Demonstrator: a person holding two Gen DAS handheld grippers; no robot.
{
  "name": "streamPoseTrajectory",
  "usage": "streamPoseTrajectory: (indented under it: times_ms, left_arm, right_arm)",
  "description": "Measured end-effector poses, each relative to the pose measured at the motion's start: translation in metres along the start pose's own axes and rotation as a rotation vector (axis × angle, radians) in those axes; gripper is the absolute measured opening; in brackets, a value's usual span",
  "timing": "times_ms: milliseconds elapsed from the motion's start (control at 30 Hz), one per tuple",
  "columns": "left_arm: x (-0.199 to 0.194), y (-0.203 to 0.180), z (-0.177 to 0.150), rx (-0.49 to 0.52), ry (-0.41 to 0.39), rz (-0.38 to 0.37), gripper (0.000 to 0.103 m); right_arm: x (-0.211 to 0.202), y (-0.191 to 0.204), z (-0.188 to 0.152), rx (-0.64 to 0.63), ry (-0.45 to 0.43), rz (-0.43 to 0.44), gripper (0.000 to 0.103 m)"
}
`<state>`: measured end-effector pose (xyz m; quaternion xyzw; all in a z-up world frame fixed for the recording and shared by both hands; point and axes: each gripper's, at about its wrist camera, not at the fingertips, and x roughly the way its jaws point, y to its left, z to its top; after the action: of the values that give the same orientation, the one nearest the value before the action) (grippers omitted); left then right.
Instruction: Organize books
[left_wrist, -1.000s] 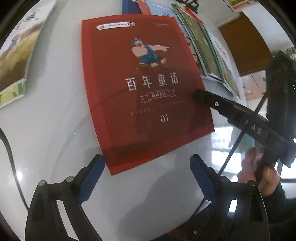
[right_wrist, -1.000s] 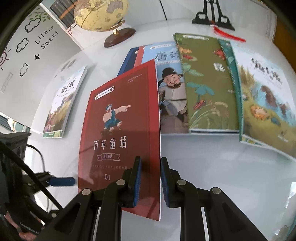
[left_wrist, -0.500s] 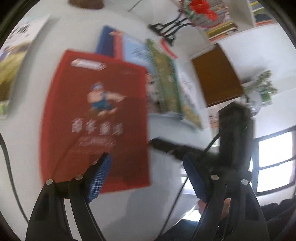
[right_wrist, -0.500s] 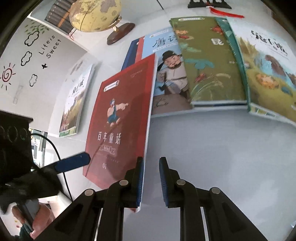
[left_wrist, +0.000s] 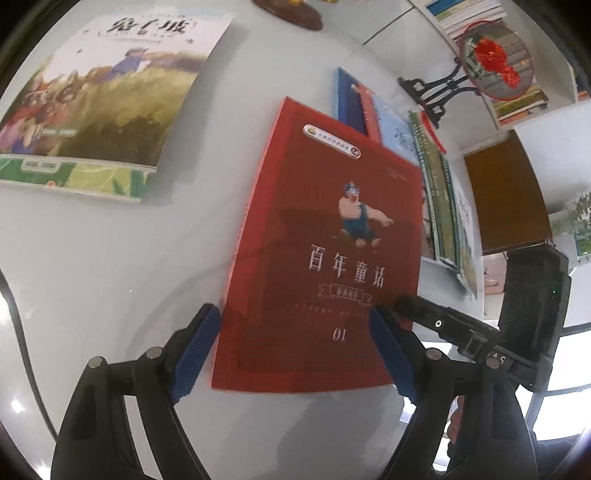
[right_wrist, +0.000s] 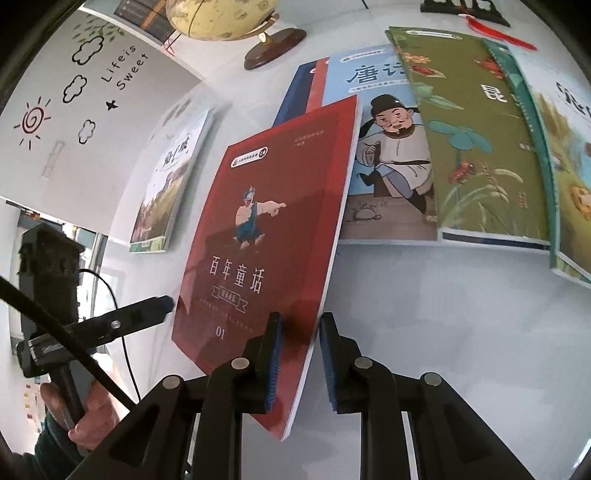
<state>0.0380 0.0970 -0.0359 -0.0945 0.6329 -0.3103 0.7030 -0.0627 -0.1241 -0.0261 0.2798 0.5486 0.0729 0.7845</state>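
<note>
On the white table, the red book tilts up beside a row of books, its lower corner clamped in the right gripper, while the left gripper, jaws just widening, straddles its bottom edge unclenched.

Red book, blue-padded tongs, seemingly white table.

"01" on red book; wall "Life is Sweet"

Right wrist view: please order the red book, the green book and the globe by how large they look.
1. Red book, though it is nearest the camera.
2. Green book.
3. Globe, cut off by the frame, so unsure.
</note>
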Motion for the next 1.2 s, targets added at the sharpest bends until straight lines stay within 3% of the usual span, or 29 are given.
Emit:
streamPoseTrajectory:
  times_ms: [167,267,333,367,433,567,700,767,833,967,1200]
  left_arm:
    - [0.006,-0.008,0.0,0.019,0.015,-0.02,0.101]
    - [0.005,-0.01,-0.001,0.044,0.018,0.003,0.101]
    - [0.003,-0.007,-0.002,0.033,0.024,-0.031,0.101]
    - [0.002,-0.003,0.0,0.011,0.034,-0.076,0.101]
    - [0.003,0.001,0.0,-0.015,0.045,-0.128,0.101]
    - [0.003,0.0,0.0,-0.015,0.06,-0.158,0.101]
    - [0.004,0.001,0.001,-0.015,0.085,-0.192,0.101]
    - [0.004,0.003,0.001,-0.025,0.106,-0.226,0.101]
    - [0.005,0.007,-0.001,-0.049,0.135,-0.261,0.101]
    - [0.001,0.005,-0.009,-0.031,0.161,-0.242,0.101]
    - [0.015,-0.002,-0.008,-0.083,0.202,-0.342,0.101]
  right_arm:
    - [0.005,-0.003,0.002,0.0,-0.005,0.037,0.024]
    - [0.008,-0.001,0.004,-0.002,-0.013,0.082,0.029]
    - [0.001,-0.001,0.005,-0.002,-0.029,0.159,0.029]
    - [-0.005,-0.004,0.006,0.018,-0.035,0.278,0.029]
    - [-0.01,-0.005,0.008,0.048,-0.033,0.395,0.029]
    - [0.004,0.014,0.011,-0.001,0.0,0.335,0.029]
    - [0.03,0.021,0.013,0.026,0.025,0.277,0.027]
    - [0.032,0.019,0.014,0.06,0.009,0.26,0.017]
    - [0.025,0.007,0.013,0.135,-0.022,0.302,0.007]
    - [0.011,-0.01,0.009,0.245,-0.074,0.403,0.005]
    - [0.003,-0.036,0.007,0.438,-0.032,0.537,0.005]
